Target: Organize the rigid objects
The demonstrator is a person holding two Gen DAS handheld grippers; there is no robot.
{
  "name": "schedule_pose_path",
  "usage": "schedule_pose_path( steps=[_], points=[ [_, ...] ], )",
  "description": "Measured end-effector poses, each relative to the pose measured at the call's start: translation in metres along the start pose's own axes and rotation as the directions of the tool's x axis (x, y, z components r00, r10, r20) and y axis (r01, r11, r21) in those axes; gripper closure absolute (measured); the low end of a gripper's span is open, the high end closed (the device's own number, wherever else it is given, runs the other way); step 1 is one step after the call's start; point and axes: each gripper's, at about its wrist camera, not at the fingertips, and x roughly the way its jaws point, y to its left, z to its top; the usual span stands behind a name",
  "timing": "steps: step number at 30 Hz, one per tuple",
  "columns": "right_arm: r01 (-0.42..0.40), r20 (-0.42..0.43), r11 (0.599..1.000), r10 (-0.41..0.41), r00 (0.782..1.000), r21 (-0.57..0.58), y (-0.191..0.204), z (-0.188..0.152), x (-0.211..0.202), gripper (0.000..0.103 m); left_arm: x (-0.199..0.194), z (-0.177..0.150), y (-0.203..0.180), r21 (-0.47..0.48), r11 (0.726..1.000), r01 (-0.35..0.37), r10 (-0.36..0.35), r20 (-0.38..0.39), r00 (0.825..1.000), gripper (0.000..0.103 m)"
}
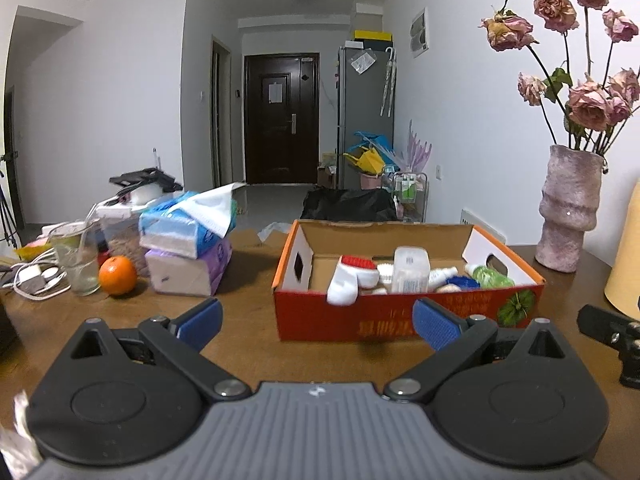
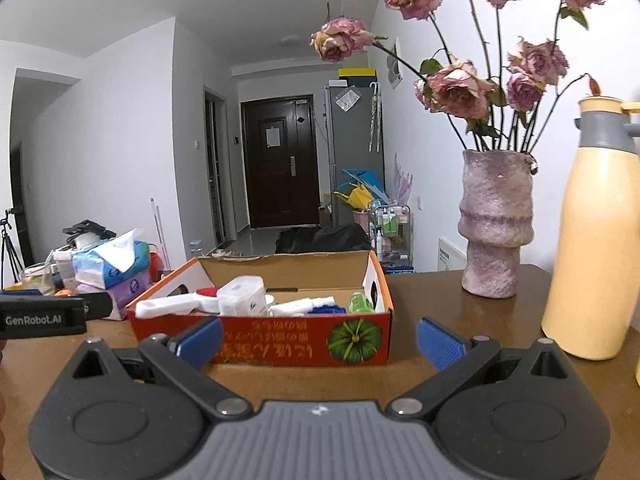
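Holding both the left gripper (image 1: 316, 320) and right gripper (image 2: 318, 340) wide open and empty, I risk knocking the vase (image 2: 496, 224) at right frame when reaching into the box (image 2: 280, 344).

Open red-and-orange cardboard box (image 1: 404, 316) sitting on the counter, flaps standing up, green pumpkin print on its near wall at the right end. Inside, rigid items lying crowded together: white brush with a red head (image 1: 352, 276) leaning over the near-left rim, clear plastic container (image 1: 410, 270) standing mid-box, white tube (image 1: 442, 276), blue round piece (image 1: 464, 282), green bottle (image 1: 490, 278) lying far right.
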Motion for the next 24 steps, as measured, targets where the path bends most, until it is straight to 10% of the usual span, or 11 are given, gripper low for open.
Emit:
schedule_pose_path(
  steps=[24],
  points=[
    [-0.025, -0.002, 1.000, 0.025, 1.000, -0.008, 0.017, -0.039, -0.126, 0.000, -0.113, -0.049, 0.016, 0.003, 1.000, 0.006, -0.006, -0.034, 0.999, 0.000]
  ],
)
